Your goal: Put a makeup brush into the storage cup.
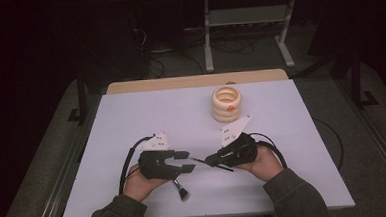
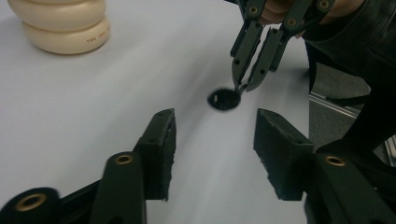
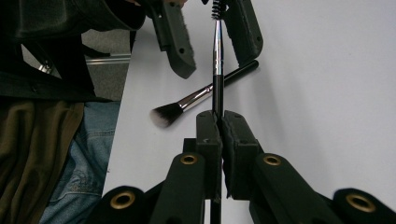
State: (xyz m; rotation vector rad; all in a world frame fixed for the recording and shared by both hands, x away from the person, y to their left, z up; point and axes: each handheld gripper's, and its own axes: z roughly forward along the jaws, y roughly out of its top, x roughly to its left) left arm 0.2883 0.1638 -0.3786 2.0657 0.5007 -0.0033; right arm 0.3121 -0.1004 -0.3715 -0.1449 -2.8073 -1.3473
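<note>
The right gripper was clamped tight on a thin black spoolie wand with a chrome ferrule, poking its bristled tip between the left gripper's half-open jaws, which weren't touching it yet as far as the pictures showed. If the left one bit down off-centre, the skinny wand could've twisted or slipped out and dropped onto the white table. The fluffy black-handled makeup brush lay right underneath, so a low swing could've knocked it; the cream ribbed ring-stack holder sat well apart.
</note>
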